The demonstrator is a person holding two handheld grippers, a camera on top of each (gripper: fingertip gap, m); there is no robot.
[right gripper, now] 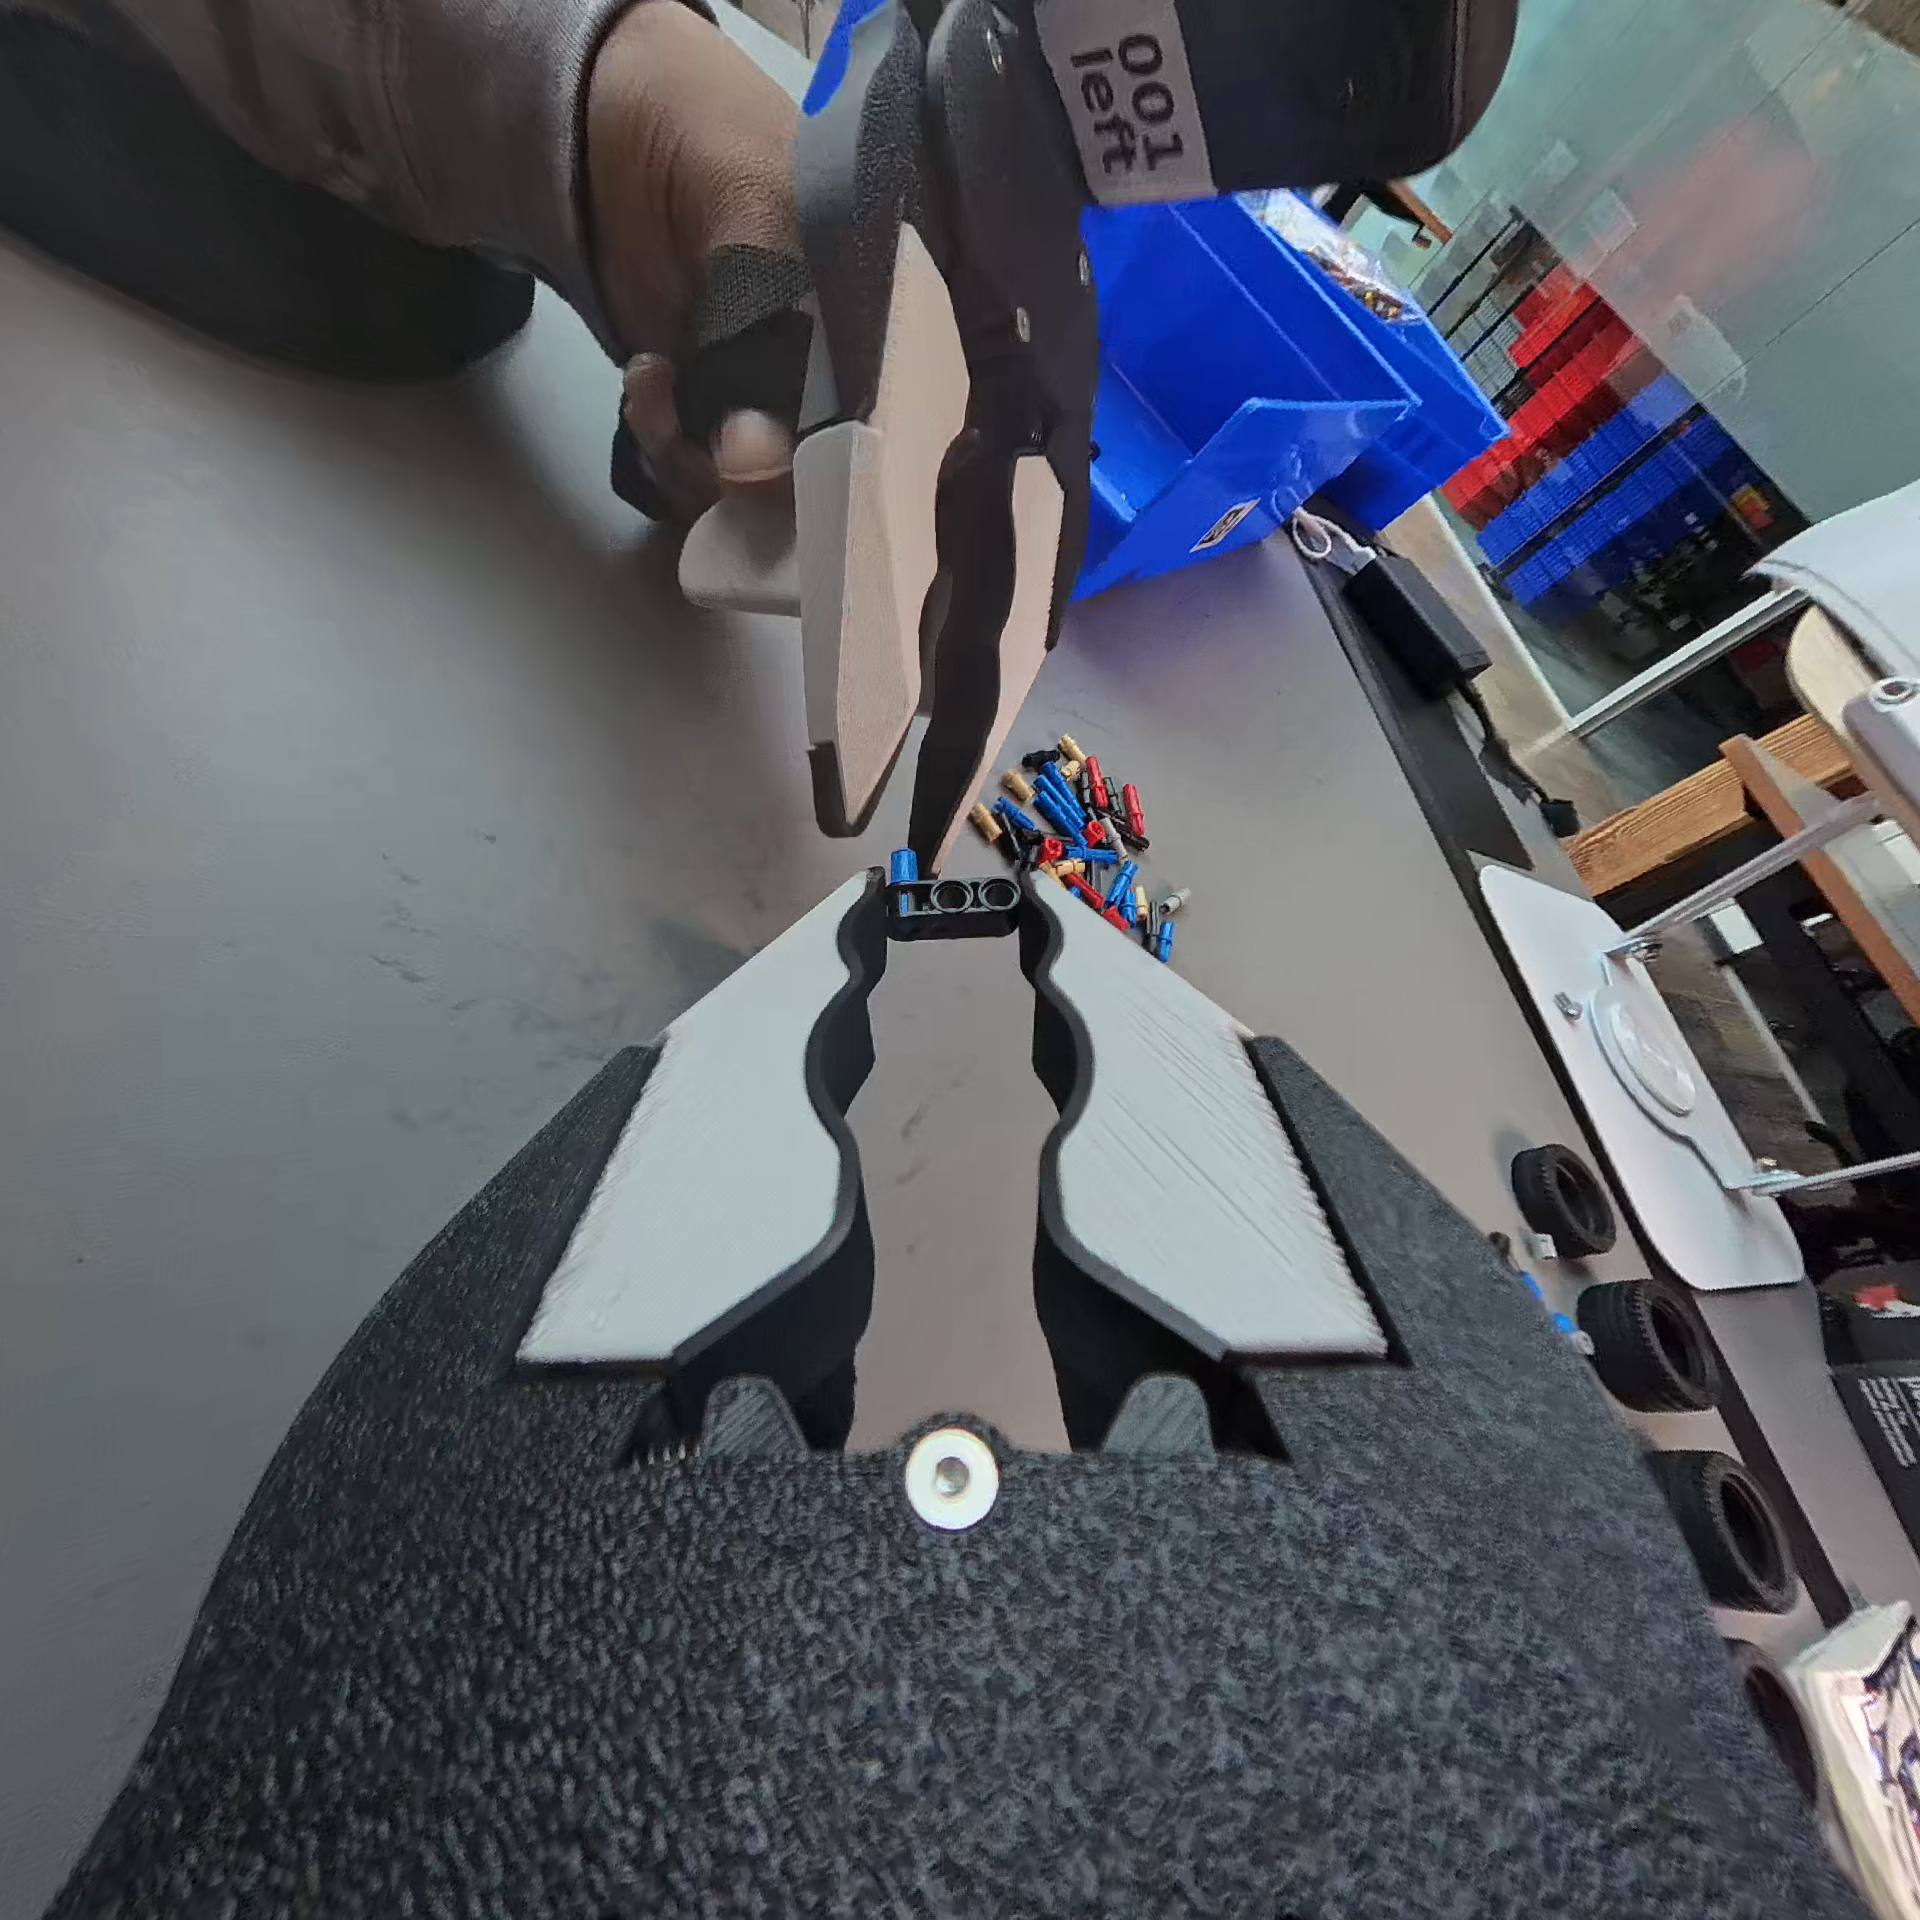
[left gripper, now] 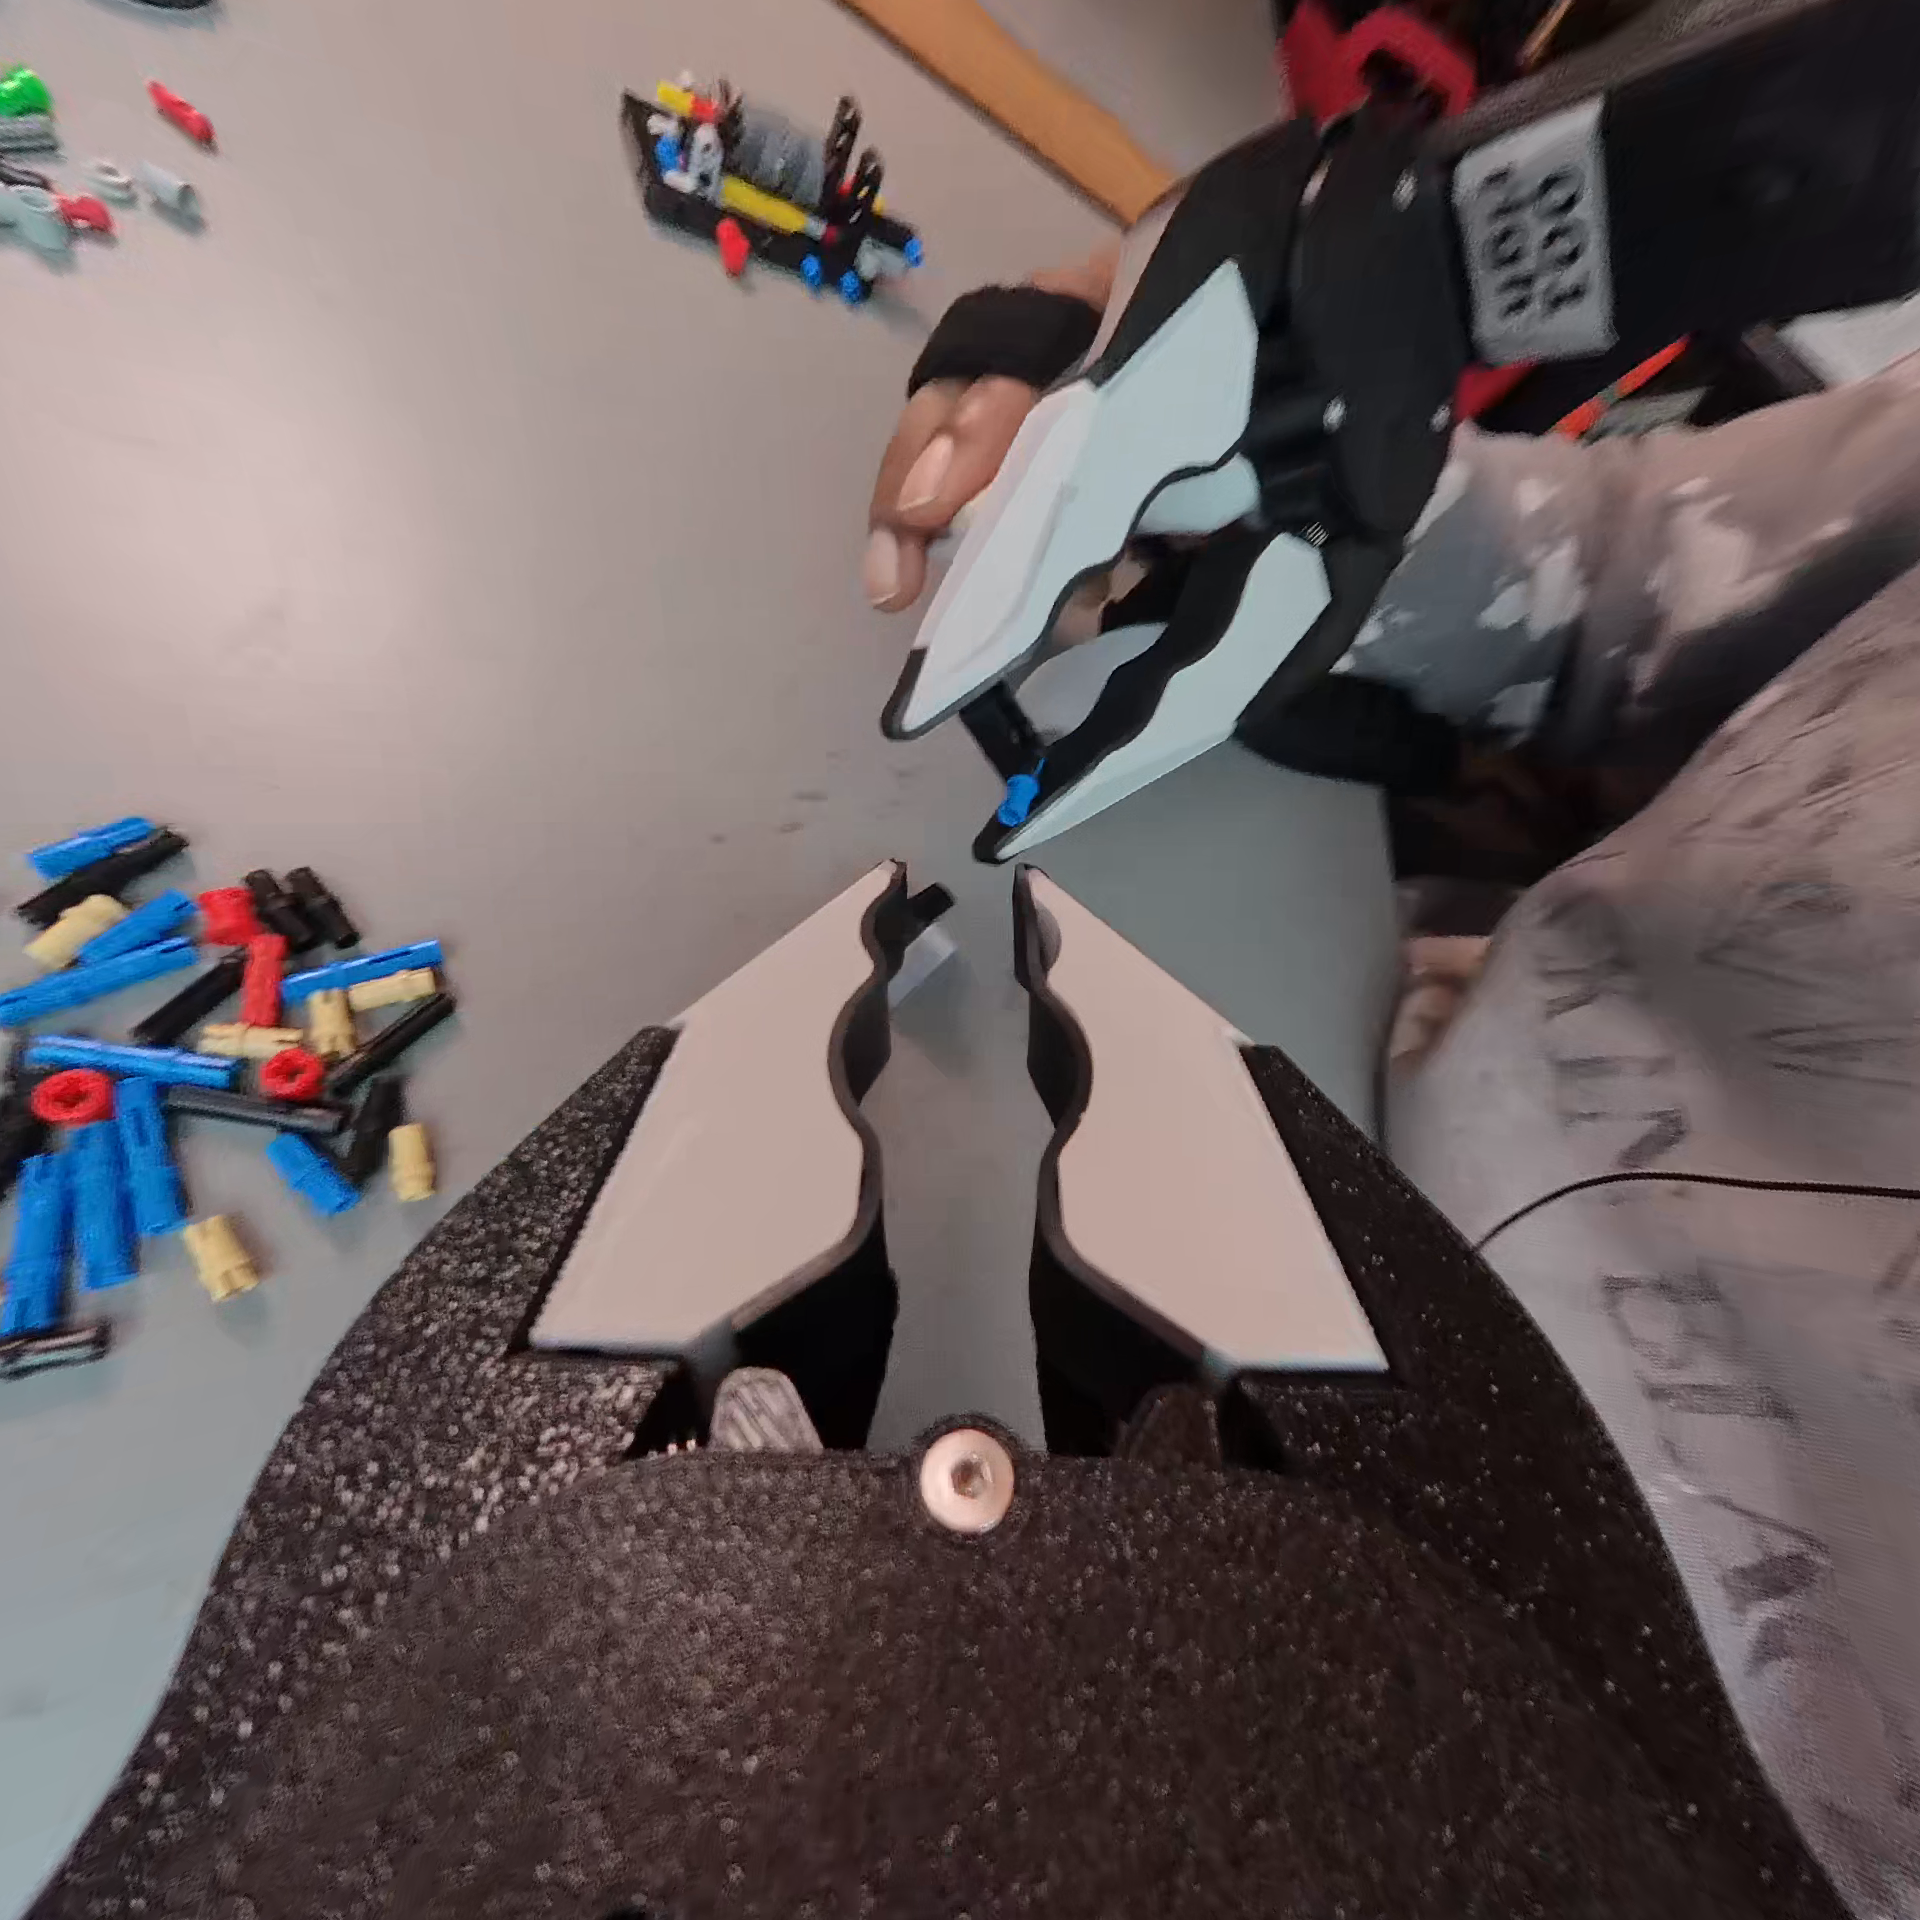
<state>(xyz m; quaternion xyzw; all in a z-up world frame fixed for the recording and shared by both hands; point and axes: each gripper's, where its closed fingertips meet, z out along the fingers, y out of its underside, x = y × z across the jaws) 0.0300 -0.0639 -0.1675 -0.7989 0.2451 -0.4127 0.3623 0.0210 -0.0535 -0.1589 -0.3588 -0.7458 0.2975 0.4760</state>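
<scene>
Above the grey desk (right gripper: 312, 831), two grippers meet tip to tip.
The right gripper (right gripper: 951, 904) has its jaws clamped on a black three-hole beam (right gripper: 961, 896) bearing a blue pin (right gripper: 902, 864); the left gripper (left gripper: 954, 881), jaws apart, pinches nothing, with a black pin (left gripper: 928, 900) at one tip. Loose pins (left gripper: 187, 1049) lie far left.

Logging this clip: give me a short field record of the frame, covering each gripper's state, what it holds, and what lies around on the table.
right gripper: shut on black beam, which spans its tips
black beam: short, with round holes; blue pin at one end
left gripper: jaws apart, small black piece at one tip; grip unclear
gripper spacing: tips close together above the grey table
loose pins: blue, black, red and tan pile on table
part-built model: black frame farther off
blue bin: behind pile
black tyres: at table edge
</scene>
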